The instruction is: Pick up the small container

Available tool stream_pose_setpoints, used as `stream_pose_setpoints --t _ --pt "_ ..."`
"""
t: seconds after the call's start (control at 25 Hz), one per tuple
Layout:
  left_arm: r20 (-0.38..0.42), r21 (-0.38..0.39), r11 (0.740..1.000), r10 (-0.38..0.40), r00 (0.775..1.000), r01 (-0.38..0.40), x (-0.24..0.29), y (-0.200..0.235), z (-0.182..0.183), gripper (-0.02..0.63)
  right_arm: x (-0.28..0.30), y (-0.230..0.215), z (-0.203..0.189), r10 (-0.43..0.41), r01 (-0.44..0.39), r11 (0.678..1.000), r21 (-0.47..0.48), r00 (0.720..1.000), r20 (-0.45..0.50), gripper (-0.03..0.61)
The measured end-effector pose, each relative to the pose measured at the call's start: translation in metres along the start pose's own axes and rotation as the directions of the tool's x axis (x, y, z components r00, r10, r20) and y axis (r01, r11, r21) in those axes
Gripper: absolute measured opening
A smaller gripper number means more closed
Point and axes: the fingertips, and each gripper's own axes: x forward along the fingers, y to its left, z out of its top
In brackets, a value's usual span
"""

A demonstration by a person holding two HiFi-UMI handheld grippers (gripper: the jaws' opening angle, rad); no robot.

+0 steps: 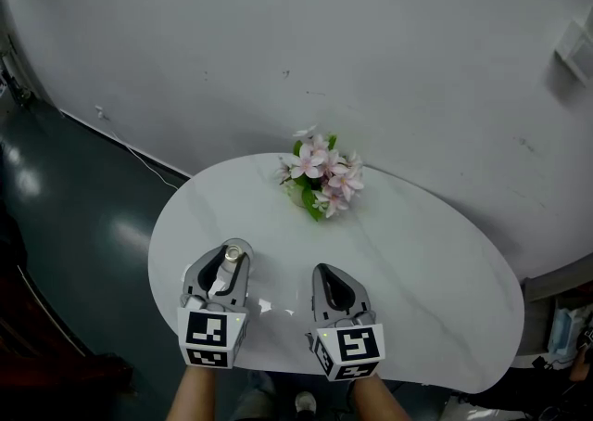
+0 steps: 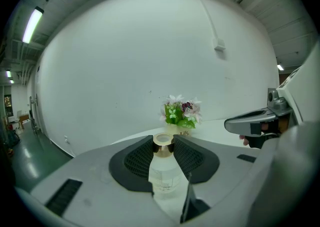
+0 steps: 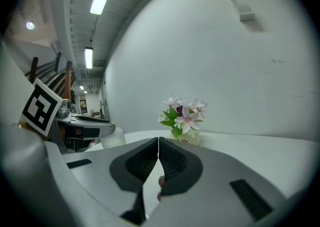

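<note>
The small container (image 2: 163,168) is a clear bottle with a gold cap (image 2: 163,143). It stands upright between the dark pads of my left gripper (image 2: 163,147), which is shut on it just under the cap. In the head view the container (image 1: 230,254) sits in the left gripper (image 1: 233,258) over the table's near left part. Whether it rests on the table I cannot tell. My right gripper (image 1: 326,274) hovers beside it to the right. That right gripper (image 3: 158,152) is shut, its pads meeting with nothing between them. The right gripper view shows the container (image 3: 113,138) at left.
A small pot of pink and white flowers (image 1: 321,178) stands at the far side of the white oval table (image 1: 435,280), close to the white wall. Dark floor lies to the left. The table's near edge is just below both grippers.
</note>
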Motion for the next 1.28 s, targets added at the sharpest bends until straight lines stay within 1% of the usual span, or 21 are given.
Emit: stream_pose_setpoints --t 0.6,0.92,1.28 --pt "0.056 0.016 0.998 0.057 0.997 -0.058 -0.049 -0.001 0.039 0.13 -0.034 0.014 0.044 0.029 -0.028 0.999 -0.022 0.996 0.088 0.067" --pt "0.076 0.008 0.997 0.073 0.994 -0.074 -0.078 -0.005 0.051 0.129 -0.058 0.016 0.064 0.026 -0.022 0.999 -0.036 0.991 0.132 0.067" --pt "0.117 0.019 0.996 0.087 0.989 -0.09 -0.104 -0.015 0.071 0.129 -0.082 0.024 0.085 0.048 -0.038 0.998 -0.058 0.983 0.177 0.067"
